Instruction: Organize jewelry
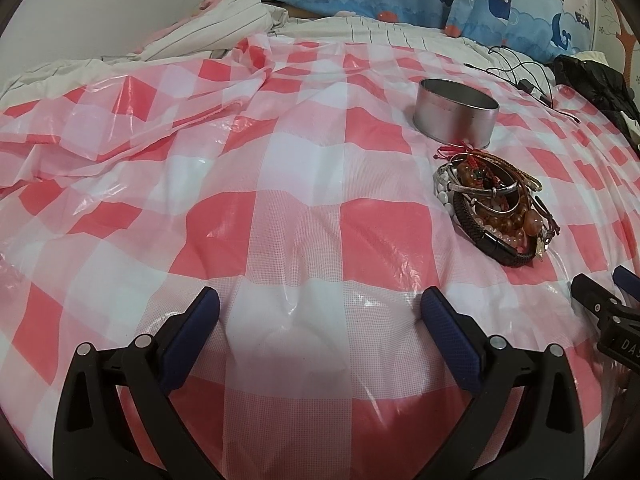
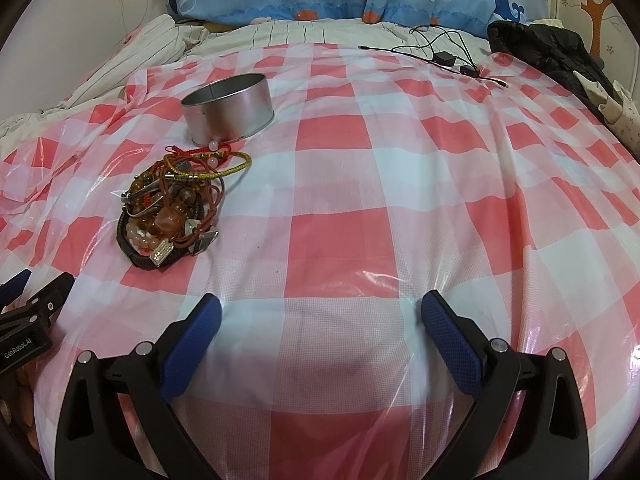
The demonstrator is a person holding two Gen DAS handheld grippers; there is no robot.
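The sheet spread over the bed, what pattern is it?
The plastic sheet is a red-and-white check of big squares, glossy and slightly wrinkled. The right wrist view shows it best.

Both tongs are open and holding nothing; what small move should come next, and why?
Probably ease the right tongs forward and left toward the jewelry pile. The pile sits tangled beside the metal tin, nothing looks sorted into it yet, and the black braided bracelet lies nearest.
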